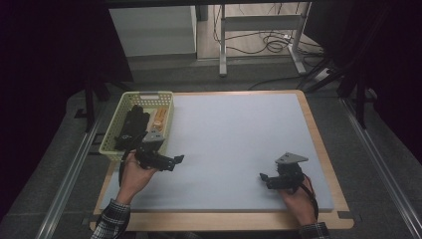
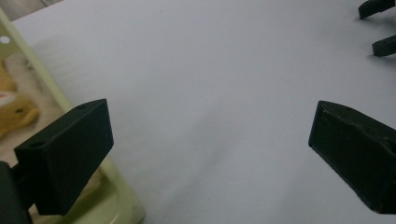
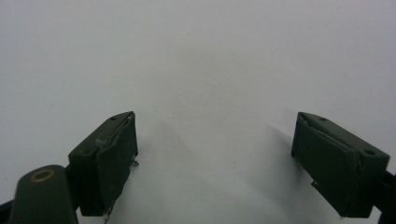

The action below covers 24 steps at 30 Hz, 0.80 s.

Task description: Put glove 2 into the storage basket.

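My left gripper [image 1: 176, 162] hovers over the left part of the pale grey mat [image 1: 234, 134], just right of a pale green basket [image 1: 110, 133]. Its jaws stand wide apart with nothing between them; in the left gripper view the left gripper [image 2: 210, 126] frames bare mat, with the basket rim [image 2: 44, 81] at its left. Near the front right of the mat, my right gripper [image 1: 265, 179] rests low, pointing left. The right gripper [image 3: 215, 135] is open too, and bare mat lies between its fingers.
The basket holds black parts [image 1: 132, 124] and an orange item [image 1: 159, 118]. The mat lies on a wooden board [image 1: 318, 144]. Beyond the table are metal legs [image 1: 223, 45] and floor cables [image 1: 268, 42]. The right gripper's jaw tips [image 2: 379, 25] appear far off in the left gripper view.
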### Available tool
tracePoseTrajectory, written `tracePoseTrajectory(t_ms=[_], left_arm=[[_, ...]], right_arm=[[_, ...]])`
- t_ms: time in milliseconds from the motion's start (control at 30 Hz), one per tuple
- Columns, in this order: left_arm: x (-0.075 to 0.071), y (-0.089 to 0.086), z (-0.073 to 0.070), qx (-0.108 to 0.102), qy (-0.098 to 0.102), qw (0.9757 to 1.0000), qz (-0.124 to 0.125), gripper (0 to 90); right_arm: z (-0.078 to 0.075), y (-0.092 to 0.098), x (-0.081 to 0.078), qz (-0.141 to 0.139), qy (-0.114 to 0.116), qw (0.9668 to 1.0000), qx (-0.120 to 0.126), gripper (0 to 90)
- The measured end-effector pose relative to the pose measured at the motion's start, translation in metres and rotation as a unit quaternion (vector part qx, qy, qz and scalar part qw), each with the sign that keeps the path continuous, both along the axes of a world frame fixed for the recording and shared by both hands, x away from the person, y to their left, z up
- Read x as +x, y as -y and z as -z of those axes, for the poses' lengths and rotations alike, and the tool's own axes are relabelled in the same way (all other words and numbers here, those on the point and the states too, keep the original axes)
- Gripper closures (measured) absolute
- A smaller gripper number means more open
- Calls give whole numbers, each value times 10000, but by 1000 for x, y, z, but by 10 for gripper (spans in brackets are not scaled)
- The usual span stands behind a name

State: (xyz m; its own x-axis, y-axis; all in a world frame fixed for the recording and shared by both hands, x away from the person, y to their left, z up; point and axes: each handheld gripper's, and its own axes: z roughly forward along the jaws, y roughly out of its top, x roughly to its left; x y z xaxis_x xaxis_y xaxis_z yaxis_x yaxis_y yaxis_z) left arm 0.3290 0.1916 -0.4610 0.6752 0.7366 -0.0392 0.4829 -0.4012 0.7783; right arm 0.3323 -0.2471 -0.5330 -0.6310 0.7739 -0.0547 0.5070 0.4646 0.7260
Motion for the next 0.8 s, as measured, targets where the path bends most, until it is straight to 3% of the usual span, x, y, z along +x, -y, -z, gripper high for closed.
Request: tracePoseTrajectory(t_ms=[400, 800], left_arm=[[-5, 29, 10, -148, 0, 9994, 322, 4], [-13, 55, 33, -82, -15, 9980, 633, 0]], right_arm=[[0, 0, 0, 0, -2, 10000, 0, 141], [0, 0, 0, -1, -2, 10000, -1, 141]])
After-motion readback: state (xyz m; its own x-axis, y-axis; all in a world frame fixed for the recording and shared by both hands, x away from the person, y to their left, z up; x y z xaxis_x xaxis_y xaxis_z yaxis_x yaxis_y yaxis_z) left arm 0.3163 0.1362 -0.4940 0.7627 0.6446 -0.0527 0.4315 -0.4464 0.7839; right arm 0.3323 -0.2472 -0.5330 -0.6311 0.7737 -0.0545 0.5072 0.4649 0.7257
